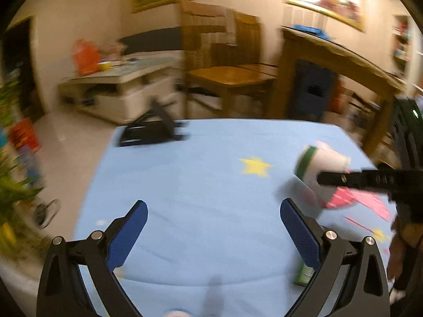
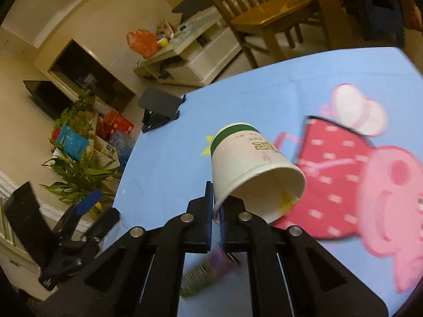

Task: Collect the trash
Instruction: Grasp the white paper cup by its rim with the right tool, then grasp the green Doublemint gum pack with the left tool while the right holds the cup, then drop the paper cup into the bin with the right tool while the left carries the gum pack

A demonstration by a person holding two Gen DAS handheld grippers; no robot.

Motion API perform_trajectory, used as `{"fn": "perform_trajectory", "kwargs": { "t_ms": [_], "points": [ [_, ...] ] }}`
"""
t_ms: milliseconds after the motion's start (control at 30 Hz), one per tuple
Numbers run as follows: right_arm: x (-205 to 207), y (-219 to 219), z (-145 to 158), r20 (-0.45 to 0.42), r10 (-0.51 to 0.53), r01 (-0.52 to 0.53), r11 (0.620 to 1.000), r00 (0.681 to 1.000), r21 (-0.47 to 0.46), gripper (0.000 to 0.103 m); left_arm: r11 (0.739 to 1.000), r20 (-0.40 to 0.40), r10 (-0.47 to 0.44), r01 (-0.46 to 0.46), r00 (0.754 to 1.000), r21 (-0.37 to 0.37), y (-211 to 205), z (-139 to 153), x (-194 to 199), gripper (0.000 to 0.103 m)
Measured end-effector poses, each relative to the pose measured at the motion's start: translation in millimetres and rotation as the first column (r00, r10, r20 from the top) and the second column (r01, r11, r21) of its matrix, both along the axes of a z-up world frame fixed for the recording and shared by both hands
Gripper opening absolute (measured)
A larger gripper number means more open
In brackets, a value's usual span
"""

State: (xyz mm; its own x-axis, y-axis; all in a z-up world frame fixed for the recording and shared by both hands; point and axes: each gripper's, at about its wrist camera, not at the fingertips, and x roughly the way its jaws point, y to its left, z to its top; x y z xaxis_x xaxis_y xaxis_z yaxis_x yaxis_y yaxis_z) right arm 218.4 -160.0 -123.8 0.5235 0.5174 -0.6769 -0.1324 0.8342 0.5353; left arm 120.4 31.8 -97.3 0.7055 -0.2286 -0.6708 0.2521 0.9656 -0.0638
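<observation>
Right wrist view first: the right gripper (image 2: 216,208) has its blue pads pinched onto the rim wall of a white paper cup (image 2: 251,169), one pad outside, one inside the mouth. The cup is tapered, matte, tipped with its open mouth toward 5 o'clock and its base, ringed by a dark green band, toward 11 o'clock. Green printing runs upside down along its side; the characters are too blurred to read. A yellowish smear sits inside the lip. Below it lies a smooth light blue tablecloth (image 2: 164,158) printed with a pink cartoon pig in a red dress and a yellow star. A black folding stand (image 2: 158,111) sits near the cloth's edge at 10 o'clock. Something green with a barcode lies blurred under the fingers at 6 o'clock.

Left wrist view: the left gripper (image 1: 214,232) is spread wide, its textured blue pads apart over bare cloth. The cup shows at 3 o'clock. Open cloth reaches to the far edge at 12 o'clock.
</observation>
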Motion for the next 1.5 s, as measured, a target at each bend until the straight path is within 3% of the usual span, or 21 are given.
{"fn": "perform_trajectory", "kwargs": {
  "t_ms": [133, 300, 367, 400, 433, 567, 600, 633, 767, 833, 900, 1033, 1167, 1333, 1500],
  "points": [
    [-40, -56, 17, 0.059, -0.046, 0.046, 0.999, 0.997, -0.002, 0.005, 0.975, -0.018, -0.220, 0.220, 0.975, 0.026, -44, -8, -19, 0.097],
    [-81, -116, 22, 0.103, -0.113, 0.109, 0.993, 0.988, 0.046, 0.005, 0.917, -0.060, -0.357, 0.362, 0.932, 0.166, -93, -30, -34, 0.094],
    [-92, -133, 18, 0.110, -0.136, 0.127, 0.988, 0.985, 0.084, 0.005, 0.901, -0.100, -0.374, 0.386, 0.922, 0.196, -104, -41, -32, 0.071],
    [-95, -142, 14, 0.106, -0.145, 0.134, 0.985, 0.984, 0.109, 0.005, 0.893, -0.134, -0.382, 0.402, 0.914, 0.200, -108, -48, -29, 0.044],
    [-97, -148, 12, 0.103, -0.150, 0.137, 0.983, 0.983, 0.126, 0.005, 0.888, -0.169, -0.390, 0.418, 0.905, 0.190, -110, -57, -26, 0.037],
    [-105, -169, 21, 0.127, -0.161, 0.143, 0.979, 0.979, 0.144, 0.005, 0.908, -0.195, -0.375, 0.401, 0.906, 0.119, -101, -61, -21, 0.038],
    [-107, -175, 24, 0.136, -0.168, 0.146, 0.977, 0.976, 0.154, 0.005, 0.915, -0.209, -0.371, 0.395, 0.905, 0.088, -98, -63, -19, 0.031],
    [-106, -176, 25, 0.141, -0.173, 0.150, 0.975, 0.975, 0.162, 0.005, 0.925, -0.219, -0.355, 0.376, 0.909, 0.061, -97, -61, -16, 0.031],
    [-112, -184, 29, 0.150, -0.185, 0.157, 0.971, 0.971, 0.180, 0.005, 0.944, -0.214, -0.310, 0.326, 0.926, 0.043, -100, -61, -24, 0.030],
    [-116, -189, 34, 0.165, -0.194, 0.165, 0.971, 0.967, 0.175, 0.005, 0.951, -0.234, -0.308, 0.306, 0.922, -0.044, -97, -58, -23, 0.030],
    [-119, -193, 39, 0.178, -0.207, 0.177, 0.969, 0.962, 0.170, 0.005, 0.965, -0.233, -0.259, 0.244, 0.937, -0.091, -93, -50, -19, 0.030],
    [-124, -202, 40, 0.186, -0.240, 0.220, 0.968, 0.953, 0.122, 0.005, 0.985, -0.155, -0.169, 0.174, 0.973, 0.016, -105, -27, -17, 0.030],
    [-135, -223, 43, 0.196, -0.288, 0.285, 0.958, 0.938, 0.041, 0.005, 0.983, -0.072, -0.139, 0.147, 0.988, 0.114, -140, -8, -16, 0.030],
    [-146, -259, 47, 0.237, -0.368, 0.397, 0.913, 0.899, -0.090, 0.005, 0.968, 0.007, -0.212, 0.209, 0.977, 0.139, -214, 13, -19, 0.030],
    [-154, -313, 48, 0.272, -0.497, 0.548, 0.822, 0.824, -0.158, 0.005, 0.945, 0.039, -0.306, 0.298, 0.951, 0.133, -278, 24, -27, 0.030]
  ]
}}
